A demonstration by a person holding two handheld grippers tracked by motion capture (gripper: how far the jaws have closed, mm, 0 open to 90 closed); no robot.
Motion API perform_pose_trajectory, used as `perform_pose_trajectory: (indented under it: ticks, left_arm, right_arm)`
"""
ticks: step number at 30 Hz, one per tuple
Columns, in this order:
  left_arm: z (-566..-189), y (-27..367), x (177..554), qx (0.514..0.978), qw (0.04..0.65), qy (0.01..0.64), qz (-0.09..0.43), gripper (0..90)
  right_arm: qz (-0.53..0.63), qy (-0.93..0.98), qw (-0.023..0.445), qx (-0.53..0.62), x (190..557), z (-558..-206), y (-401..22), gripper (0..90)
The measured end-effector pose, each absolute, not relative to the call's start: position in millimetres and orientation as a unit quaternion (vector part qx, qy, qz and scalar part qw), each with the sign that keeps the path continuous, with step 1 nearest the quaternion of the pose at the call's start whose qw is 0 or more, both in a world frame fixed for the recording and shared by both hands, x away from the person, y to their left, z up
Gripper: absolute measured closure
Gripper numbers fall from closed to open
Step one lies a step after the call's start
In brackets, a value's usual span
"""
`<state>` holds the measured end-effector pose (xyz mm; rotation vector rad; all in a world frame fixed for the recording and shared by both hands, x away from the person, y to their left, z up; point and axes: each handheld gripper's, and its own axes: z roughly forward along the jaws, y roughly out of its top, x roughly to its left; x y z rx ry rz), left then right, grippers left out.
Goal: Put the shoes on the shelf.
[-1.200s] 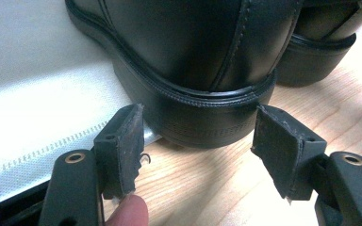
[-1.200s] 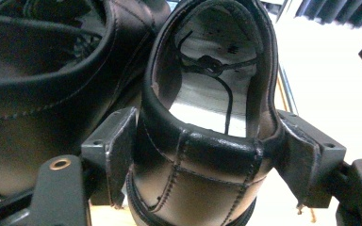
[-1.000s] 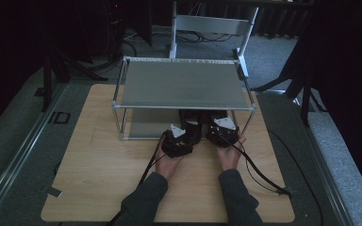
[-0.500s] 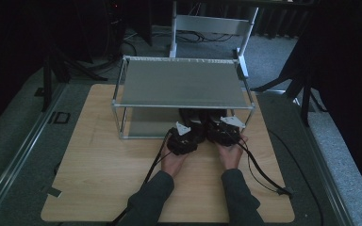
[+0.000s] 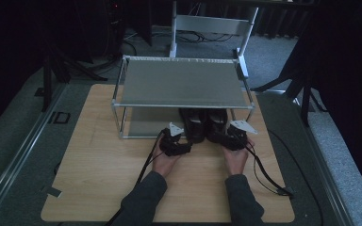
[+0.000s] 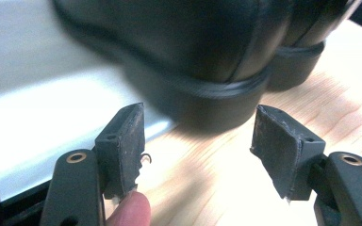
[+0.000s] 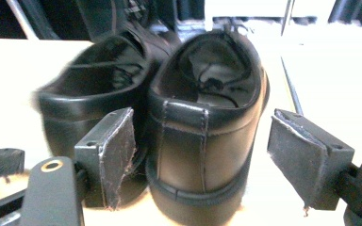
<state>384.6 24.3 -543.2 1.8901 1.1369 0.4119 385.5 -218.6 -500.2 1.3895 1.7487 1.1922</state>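
Under shelf [image 5: 184, 84] | black shoes [image 7: 202, 122] | no readable txt | both tongs apart

Toes of both shoes [image 5: 202, 123] sat under the rack's top shelf [image 5: 181, 84], hidden in the high view. Left shoe [image 6: 169, 52] was motion-blurred and cut off at the top edge in the left gripper view; the second shoe [image 6: 299, 56] beyond it was cropped too. In the right gripper view the far shoe [image 7: 94, 84] was smeared at its heel. Person's forearms [image 5: 143, 202] were cut by the bottom edge. Room behind the rack was too dark to read.
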Motion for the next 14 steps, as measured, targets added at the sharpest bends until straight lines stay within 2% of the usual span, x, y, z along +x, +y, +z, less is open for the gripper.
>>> perform_pose_trajectory:
  ticks: [7, 14]
  left_arm:
    - [-542, 69, 358, 0.758, 0.412, 0.474, 0.177, 36.3]
    - [-545, 89, 347, 0.759, 0.391, 0.484, 0.192, 36.4]
  right_arm:
    - [0.413, 0.684, 0.281, 0.531, 365, -506, -242, 22.8]
    - [0.398, 0.681, 0.267, 0.554, 361, -517, -257, 23.2]
